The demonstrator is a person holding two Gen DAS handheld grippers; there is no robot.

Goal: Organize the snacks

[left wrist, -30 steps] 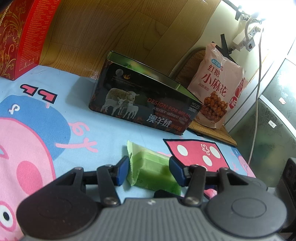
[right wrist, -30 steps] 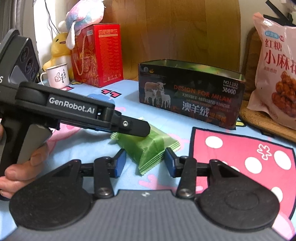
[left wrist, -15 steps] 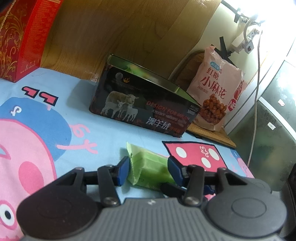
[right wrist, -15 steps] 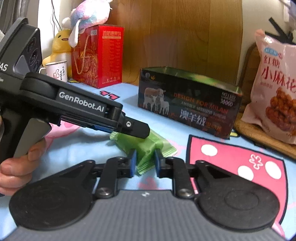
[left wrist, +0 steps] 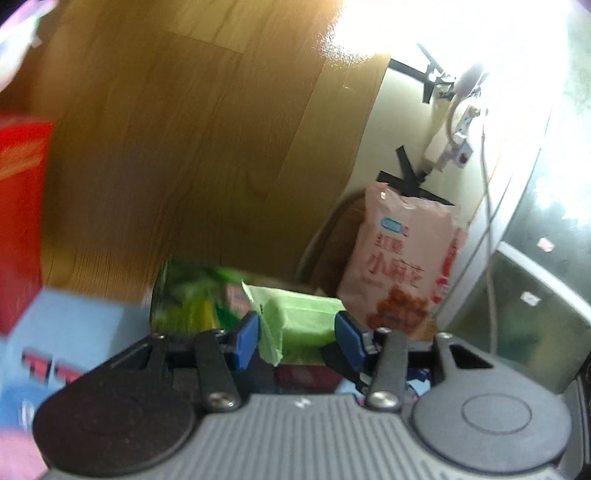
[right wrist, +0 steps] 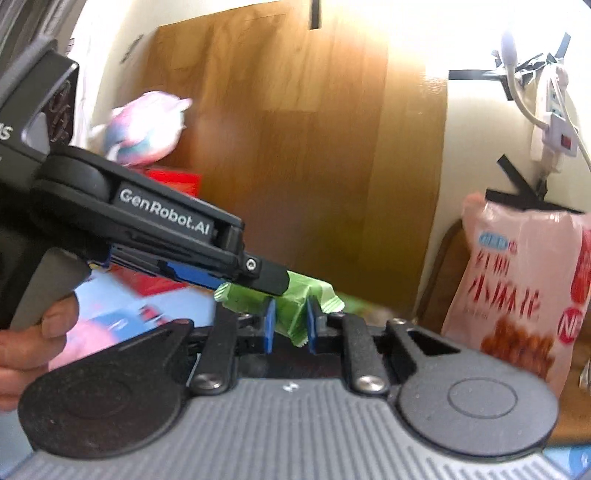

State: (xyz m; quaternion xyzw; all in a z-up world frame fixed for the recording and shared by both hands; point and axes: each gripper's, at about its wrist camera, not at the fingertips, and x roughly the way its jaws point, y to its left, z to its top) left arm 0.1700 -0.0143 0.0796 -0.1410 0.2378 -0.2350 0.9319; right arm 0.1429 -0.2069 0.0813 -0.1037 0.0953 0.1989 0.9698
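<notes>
Now we've got the green snack packet point(right wrist: 291, 312) pinched in our right gripper point(right wrist: 290, 325), left gripper point(left wrist: 295, 334) loosely open around it, tin point(left wrist: 184, 295) at twelve o'clock unfilled by this one yet.

Rear bkgd: brown wood-grain panel point(left wrist: 177, 155) against cream-painted wall point(right wrist: 476, 122). White power strip w/ red switch point(right wrist: 554, 136) hangs on wall at right, held by black tape strips point(right wrist: 524, 184). Strong overexposed light point(left wrist: 461, 33) upper right; blue cartoon-print cloth surface point(left wrist: 77, 317) below.
</notes>
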